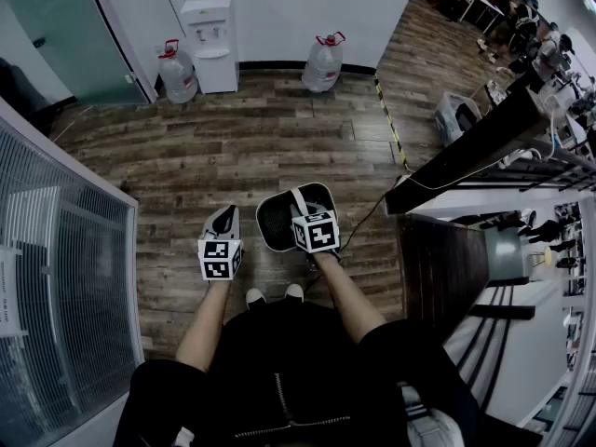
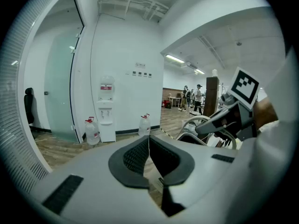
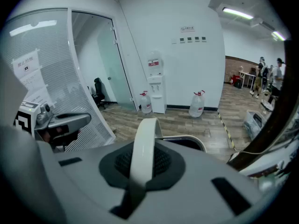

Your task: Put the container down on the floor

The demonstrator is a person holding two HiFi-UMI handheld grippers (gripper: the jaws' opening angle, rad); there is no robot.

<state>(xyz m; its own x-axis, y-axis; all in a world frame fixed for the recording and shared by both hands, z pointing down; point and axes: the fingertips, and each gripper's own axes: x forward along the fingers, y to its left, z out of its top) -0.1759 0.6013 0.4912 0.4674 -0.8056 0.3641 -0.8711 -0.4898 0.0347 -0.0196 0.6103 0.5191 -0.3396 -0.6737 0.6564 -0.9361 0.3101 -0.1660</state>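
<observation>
The container [image 1: 277, 220] is a white bin with a dark inside, seen from above just ahead of the person's shoes. Its white bail handle [image 3: 142, 153] runs up between the pads of my right gripper [image 3: 141, 164], which is shut on it; the bin's rim [image 3: 187, 139] curves just past the jaws. In the head view the right gripper [image 1: 304, 214] sits over the bin's near edge. I cannot tell whether the bin touches the floor. My left gripper [image 2: 149, 146] is shut with nothing in it, and in the head view the left gripper [image 1: 225, 219] hangs just left of the bin.
A slatted glass partition [image 1: 56, 250] stands close on the left. A dark counter [image 1: 438, 268] and desks lie to the right. A water dispenser [image 1: 209, 26] and two water bottles [image 1: 177, 71] [image 1: 323, 63] stand at the far wall. A cable [image 1: 372, 214] crosses the wooden floor.
</observation>
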